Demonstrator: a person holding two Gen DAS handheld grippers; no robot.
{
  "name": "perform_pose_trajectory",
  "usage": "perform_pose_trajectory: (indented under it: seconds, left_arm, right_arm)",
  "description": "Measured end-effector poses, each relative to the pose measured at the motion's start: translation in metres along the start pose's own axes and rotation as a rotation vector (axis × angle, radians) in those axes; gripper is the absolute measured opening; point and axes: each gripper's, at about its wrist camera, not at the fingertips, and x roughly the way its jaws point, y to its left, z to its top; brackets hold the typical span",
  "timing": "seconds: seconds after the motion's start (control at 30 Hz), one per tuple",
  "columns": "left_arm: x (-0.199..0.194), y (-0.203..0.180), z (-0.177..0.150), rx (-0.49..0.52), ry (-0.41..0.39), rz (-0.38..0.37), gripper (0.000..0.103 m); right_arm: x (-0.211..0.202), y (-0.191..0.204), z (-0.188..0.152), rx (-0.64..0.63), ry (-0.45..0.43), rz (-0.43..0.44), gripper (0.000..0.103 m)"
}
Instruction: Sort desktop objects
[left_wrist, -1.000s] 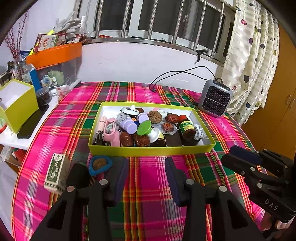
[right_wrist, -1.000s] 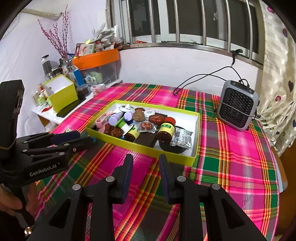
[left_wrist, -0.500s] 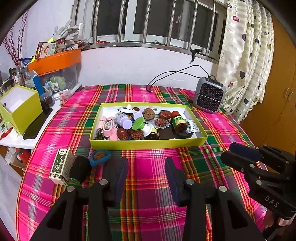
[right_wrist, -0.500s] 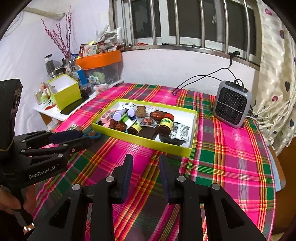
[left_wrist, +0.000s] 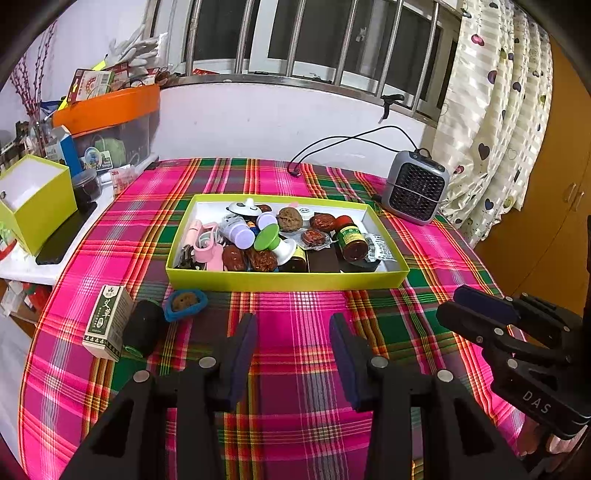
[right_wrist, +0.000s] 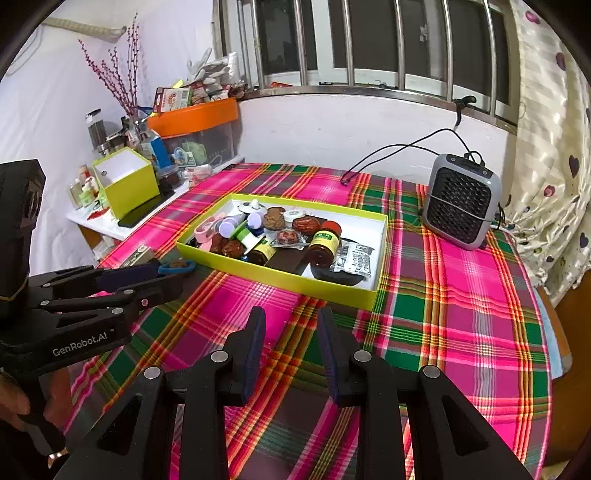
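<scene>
Two handheld claws hover side by side above a plaid-clothed desk (left_wrist: 295, 369), both angled downward toward it. The left claw (left_wrist: 291, 343) stands open with nothing between its blue-padded fingers (left_wrist: 243, 347); the right claw (right_wrist: 291, 339) is parted somewhat less and likewise holds nothing. Each shows at the edge of the other's view, and part of a hand (right_wrist: 14, 402) grips the left claw's handle.

Compared with a second ago, the left-wrist view takes in more of the cloth in front of the tray, and the objects near the left claw, then partly hidden behind its finger, now lie in plain sight just ahead of it.

Nearest on the left of the cloth stands a green-and-white carton (left_wrist: 107, 321), touching a black cylinder (left_wrist: 144, 325) lying beside it. Just beyond, a blue-rimmed piece with a brown centre (left_wrist: 184, 302) rests close to the tray's near wall.

The lime-green tray (left_wrist: 288, 282) sits mid-desk, crowded with small goods: a pink item (left_wrist: 205, 245), lilac-capped bottles (left_wrist: 240, 232), a green-capped white bottle (left_wrist: 271, 240), brown walnuts (left_wrist: 290, 219), a red-lidded jar (left_wrist: 349, 236) with a green label, a dark flat card (left_wrist: 323, 260) and a printed sachet (left_wrist: 380, 247).

Farther right stands a grey fan heater (left_wrist: 415, 192), its black cord (left_wrist: 351, 142) running to the wall. Off the desk's left side, an open lime-green box (left_wrist: 37, 206) sits on a white shelf (left_wrist: 22, 266) beneath an orange-lidded bin (left_wrist: 107, 110).
</scene>
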Motion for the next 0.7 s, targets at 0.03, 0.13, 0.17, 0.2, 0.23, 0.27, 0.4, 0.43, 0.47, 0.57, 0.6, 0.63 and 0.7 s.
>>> perform_pose_trajectory:
  seconds: [0.03,0.13,0.17,0.2,0.23,0.27,0.4,0.43,0.47,0.57,0.6,0.63,0.7]
  left_arm:
    - [0.000,0.000,0.000,0.001,0.001,0.000,0.042]
    - [0.000,-0.004,-0.001,0.013,0.000,0.011,0.042]
    - [0.000,-0.006,-0.002,0.023,-0.005,0.024,0.042]
    - [0.000,-0.008,-0.002,0.032,-0.009,0.040,0.042]
    - [-0.001,-0.010,-0.002,0.039,-0.013,0.054,0.042]
    - [-0.001,-0.011,-0.002,0.043,-0.015,0.057,0.042]
    - [-0.003,-0.013,-0.002,0.045,-0.019,0.061,0.042]
    - [-0.003,-0.014,-0.003,0.046,-0.019,0.065,0.042]
    - [-0.004,-0.014,-0.003,0.046,-0.018,0.071,0.042]
    - [-0.003,-0.014,-0.005,0.047,-0.014,0.093,0.042]
    - [-0.003,-0.014,-0.005,0.046,-0.011,0.099,0.042]
    - [-0.002,-0.013,-0.006,0.043,-0.008,0.101,0.042]
    - [-0.001,-0.012,-0.007,0.039,-0.002,0.101,0.042]
  right_arm:
    - [0.000,0.000,0.000,0.000,-0.001,0.001,0.030]
    - [0.001,0.000,-0.001,0.001,0.004,0.004,0.030]
    - [0.001,0.000,-0.001,0.001,0.007,0.004,0.030]
    - [0.002,0.000,-0.002,0.000,0.008,0.005,0.030]
    - [0.002,0.000,-0.002,-0.001,0.009,0.007,0.030]
    - [0.002,0.000,-0.003,-0.002,0.011,0.007,0.030]
    - [0.004,-0.002,-0.004,0.001,0.017,0.009,0.030]
    - [0.004,-0.002,-0.005,0.001,0.019,0.009,0.030]
    - [0.004,-0.002,-0.006,0.001,0.021,0.010,0.030]
    - [0.004,-0.001,-0.007,0.000,0.025,0.013,0.030]
    - [0.004,0.000,-0.008,-0.001,0.025,0.015,0.031]
    - [0.004,0.000,-0.008,-0.003,0.026,0.015,0.031]
    - [0.005,0.001,-0.008,-0.005,0.027,0.017,0.031]
